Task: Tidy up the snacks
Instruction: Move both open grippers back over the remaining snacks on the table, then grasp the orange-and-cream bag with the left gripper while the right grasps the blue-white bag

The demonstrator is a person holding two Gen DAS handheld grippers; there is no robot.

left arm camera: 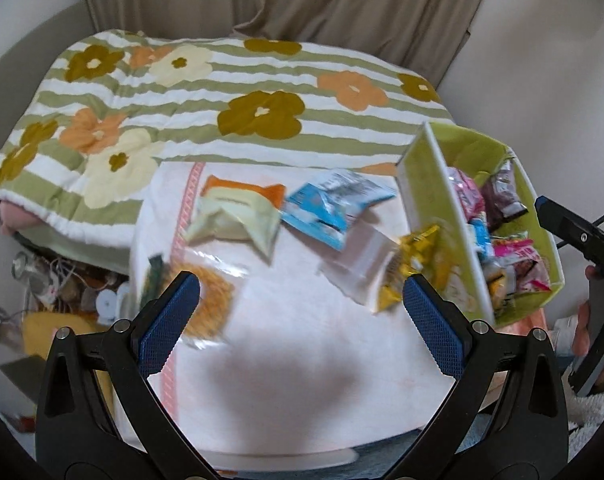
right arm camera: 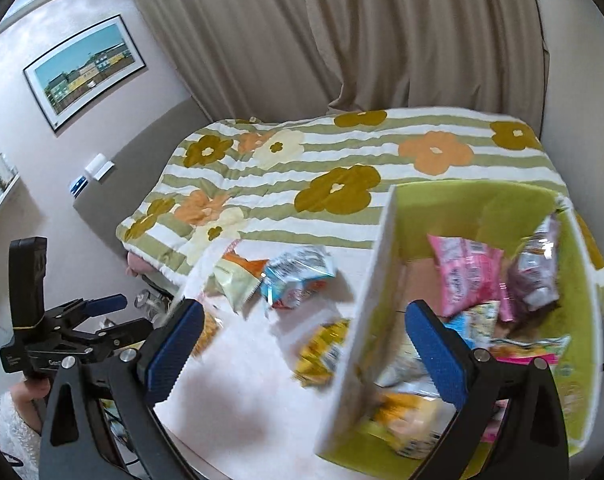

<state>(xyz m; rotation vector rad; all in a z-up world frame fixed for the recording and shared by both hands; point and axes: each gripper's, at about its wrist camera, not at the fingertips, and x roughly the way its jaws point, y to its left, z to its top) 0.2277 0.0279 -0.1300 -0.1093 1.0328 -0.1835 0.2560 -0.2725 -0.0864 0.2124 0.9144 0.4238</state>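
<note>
Snack packets lie on a pale pink towel (left arm camera: pixel 286 320): a cream and orange packet (left arm camera: pixel 238 216), a blue packet (left arm camera: pixel 330 204), a yellow packet (left arm camera: pixel 414 264) by the box wall and an orange snack bag (left arm camera: pixel 210 304). A lime green box (left arm camera: pixel 426 184) at the right holds several packets, among them a pink one (right arm camera: pixel 462 276). My left gripper (left arm camera: pixel 302 312) is open and empty above the towel. My right gripper (right arm camera: pixel 302 352) is open and empty, straddling the box's near wall (right arm camera: pixel 366 312).
A striped flowered blanket (left arm camera: pixel 222 92) covers the bed behind the towel. Beige curtains (left arm camera: pixel 302 0) hang at the back. Cluttered small items (left arm camera: pixel 62 280) lie off the left edge. A framed picture (right arm camera: pixel 86 72) hangs on the left wall.
</note>
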